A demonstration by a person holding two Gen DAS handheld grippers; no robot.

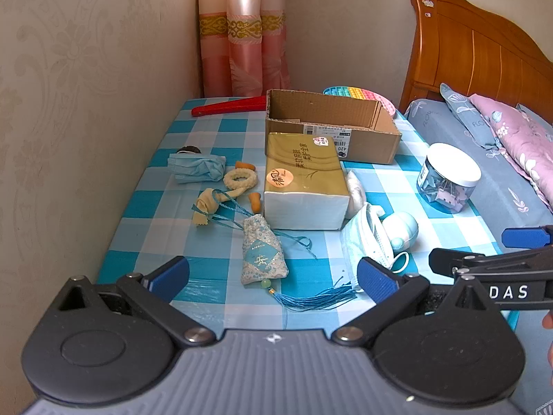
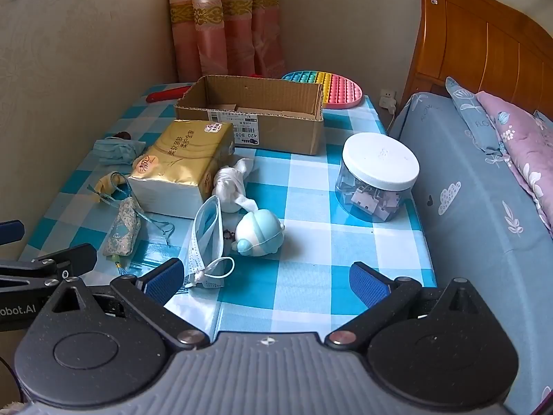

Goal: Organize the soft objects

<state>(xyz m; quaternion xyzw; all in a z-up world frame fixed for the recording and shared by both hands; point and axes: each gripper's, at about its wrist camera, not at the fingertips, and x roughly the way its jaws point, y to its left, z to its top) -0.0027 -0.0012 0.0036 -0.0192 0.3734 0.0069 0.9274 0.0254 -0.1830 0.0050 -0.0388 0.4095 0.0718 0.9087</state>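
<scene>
On the blue checked tablecloth (image 1: 214, 128) lie soft things: a floral sachet (image 1: 262, 252) with a blue tassel, a folded face mask (image 1: 368, 238), a crumpled mask (image 1: 197, 167), a cream scrunchie (image 1: 240, 178), a yellow cloth (image 1: 207, 205), a white cloth bundle (image 2: 231, 186) and a gold tissue pack (image 1: 304, 180). An empty cardboard box (image 1: 331, 124) stands behind them. My left gripper (image 1: 273, 278) hovers open over the sachet's tassel end. In the right wrist view my right gripper (image 2: 266, 278) is open, its left finger beside the folded mask (image 2: 207, 242), holding nothing.
A clear jar (image 2: 378, 176) of clips with a white lid stands at the right. A pale blue round toy (image 2: 257, 231) sits by the folded mask. A rainbow pop mat (image 2: 328, 88) and a red stick (image 1: 228, 105) lie at the back. The bed (image 2: 484, 207) borders the right; walls close the left.
</scene>
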